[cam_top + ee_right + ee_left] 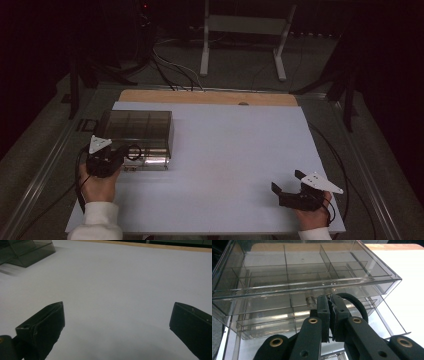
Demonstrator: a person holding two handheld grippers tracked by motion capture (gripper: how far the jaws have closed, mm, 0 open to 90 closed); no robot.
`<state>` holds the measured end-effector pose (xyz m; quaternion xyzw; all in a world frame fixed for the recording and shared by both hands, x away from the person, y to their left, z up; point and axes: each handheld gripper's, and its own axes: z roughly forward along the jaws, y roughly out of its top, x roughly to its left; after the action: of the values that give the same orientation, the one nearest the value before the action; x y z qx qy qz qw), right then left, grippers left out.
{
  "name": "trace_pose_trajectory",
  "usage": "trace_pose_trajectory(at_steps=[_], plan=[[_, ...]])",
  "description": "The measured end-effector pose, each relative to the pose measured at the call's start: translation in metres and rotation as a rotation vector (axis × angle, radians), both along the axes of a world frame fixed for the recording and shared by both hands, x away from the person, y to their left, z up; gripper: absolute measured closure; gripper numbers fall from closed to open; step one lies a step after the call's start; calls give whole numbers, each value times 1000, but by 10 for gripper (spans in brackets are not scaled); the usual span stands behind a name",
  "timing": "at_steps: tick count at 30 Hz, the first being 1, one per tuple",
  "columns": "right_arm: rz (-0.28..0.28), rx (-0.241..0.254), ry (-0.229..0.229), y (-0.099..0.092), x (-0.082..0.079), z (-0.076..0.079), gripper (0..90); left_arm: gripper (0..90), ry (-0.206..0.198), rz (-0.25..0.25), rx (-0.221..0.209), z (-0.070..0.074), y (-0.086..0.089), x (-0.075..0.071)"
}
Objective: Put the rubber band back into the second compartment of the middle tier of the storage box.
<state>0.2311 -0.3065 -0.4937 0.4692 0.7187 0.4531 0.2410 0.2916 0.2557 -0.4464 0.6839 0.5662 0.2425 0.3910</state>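
A smoky clear plastic drawer box (pixel 137 131) with several divided compartments stands at the left of the white tabletop (pixel 230 150). Its lowest drawer (pixel 387 322) is pulled out a little toward me. My left gripper (pixel 122 154) is at the box's front, its jaws pressed shut (pixel 331 301). A small clear knob (pixel 311 300) sits just beside the left jaw tip. I cannot tell whether anything is pinched between the jaws. My right gripper (pixel 286 180) rests near the front right of the table, wide open (pixel 117 312) over bare white surface. A corner of the box (pixel 27 252) lies far off.
A wooden strip (pixel 210 96) runs along the table's far edge. Behind it are a white metal stand (pixel 245 30) and floor cables (pixel 172 70). Metal rails (pixel 45 165) flank the table. A black cable loop (pixel 354 302) curves by the left jaws.
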Motion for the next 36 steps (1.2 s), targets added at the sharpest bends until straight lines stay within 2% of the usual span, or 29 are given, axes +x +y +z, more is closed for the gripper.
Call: trace_pose_trajectory(at_steps=[16,25,36], plan=[[-2,-1,1,0,0,0,0,874,13,20,7,-8,7,-2],[-2,-2,0,-1,0,0,0,874,31,34,3,-19,8,2],[-2,-2,1,0,0,0,0,874,32,34,20,-24,4,8]])
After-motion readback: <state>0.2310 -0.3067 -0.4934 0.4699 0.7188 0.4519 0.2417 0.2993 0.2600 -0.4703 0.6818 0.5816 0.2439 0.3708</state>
